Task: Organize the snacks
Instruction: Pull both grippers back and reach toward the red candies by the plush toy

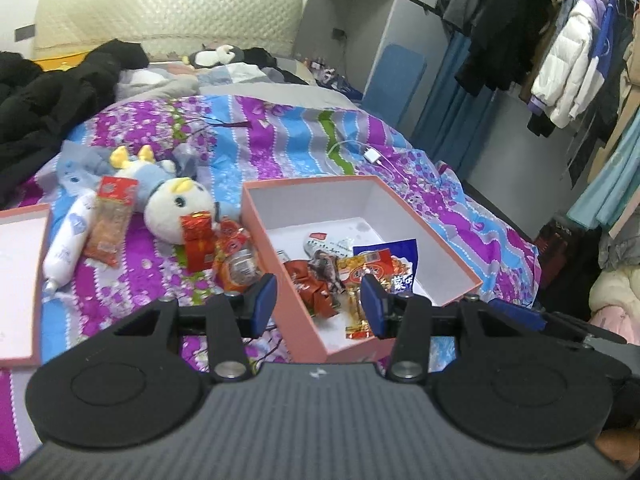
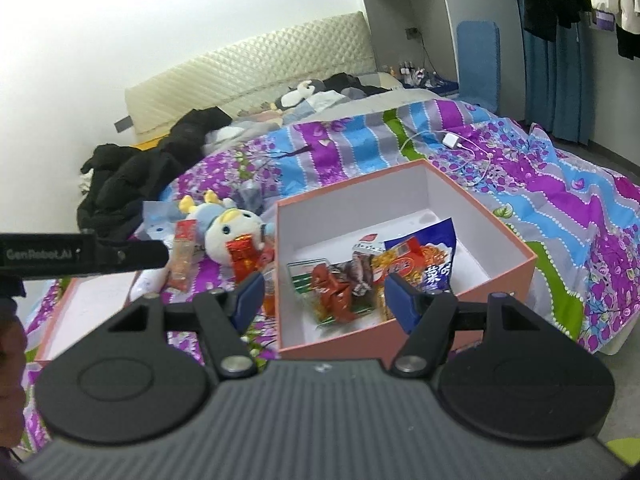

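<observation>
Left gripper (image 1: 320, 304) empty, above box (image 1: 436, 248) rim | box's far half bare

Glossy foil snack packets (image 1: 362, 268) lie in a matt pink cardboard box (image 1: 260, 220) on soft printed cloth bedding (image 1: 280, 136)

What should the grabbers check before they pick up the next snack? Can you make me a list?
1. Left gripper empty with jaws apart: ok.
2. Right gripper empty with jaws apart: ok.
3. Pink box open, with room inside: ok.
4. Snacks left on the bed, like the red packet by the plush toy: ok, still there to grab.
5. Long white tube free to lift: cannot tell, a packet lies against it.
6. Box lid out of the way: ok.
</observation>
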The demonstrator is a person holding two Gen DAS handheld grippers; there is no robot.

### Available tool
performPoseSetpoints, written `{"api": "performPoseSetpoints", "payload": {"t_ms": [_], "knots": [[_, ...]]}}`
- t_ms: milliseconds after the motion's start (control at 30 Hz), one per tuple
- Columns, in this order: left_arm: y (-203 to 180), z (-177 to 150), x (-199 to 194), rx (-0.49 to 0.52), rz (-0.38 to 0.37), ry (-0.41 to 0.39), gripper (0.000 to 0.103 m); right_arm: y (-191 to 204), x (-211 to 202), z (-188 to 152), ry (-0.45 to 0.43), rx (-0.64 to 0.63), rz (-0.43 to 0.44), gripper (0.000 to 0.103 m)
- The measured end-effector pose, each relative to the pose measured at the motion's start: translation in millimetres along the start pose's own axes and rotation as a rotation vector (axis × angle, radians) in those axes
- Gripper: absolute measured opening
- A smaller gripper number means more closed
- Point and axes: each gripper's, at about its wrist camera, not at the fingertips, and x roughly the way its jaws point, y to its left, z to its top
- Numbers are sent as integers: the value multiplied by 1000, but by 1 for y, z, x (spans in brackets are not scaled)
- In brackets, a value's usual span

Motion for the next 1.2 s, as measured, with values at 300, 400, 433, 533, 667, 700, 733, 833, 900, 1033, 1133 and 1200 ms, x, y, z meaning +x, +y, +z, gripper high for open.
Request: {"api": "performPoseSetpoints", "payload": {"t_ms": [300,400,433,533,667,700,733,833,900,1033,1133,1200], "knots": [[20,-38,-50,-47,20,-18,52,24,-28,-22,-14,-41,36,68],[31,-49,-63,-78,40,-25,52,31,-33,-32,-5,-60,47,68],[36,-53,-67,-96,33,-16,52,35,-34,-35,5,-60,48,68],[45,-58,-74,-104,52,-20,52,47,-37,-40,13,-67,80,68],[60,-61,-77,-126,80,-22,52,58,-31,-41,29,-79,107,68],[63,-62,-77,-128,88,-22,52,60,-29,-42,33,-84,106,68],[66,-61,-76,-133,92,-21,52,62,-26,-42,37,-90,106,68],[76,-59,-69,-153,101,-13,52,67,-20,-43,45,-106,106,68],[82,-58,-62,-159,106,-6,52,70,-13,-43,51,-115,100,68],[93,-52,-47,-167,108,13,52,74,4,-41,62,-114,87,68],[100,-48,-32,-166,110,29,52,76,18,-39,76,-119,81,68],[106,-45,-21,-171,111,39,52,78,27,-39,83,-129,78,68]]}}
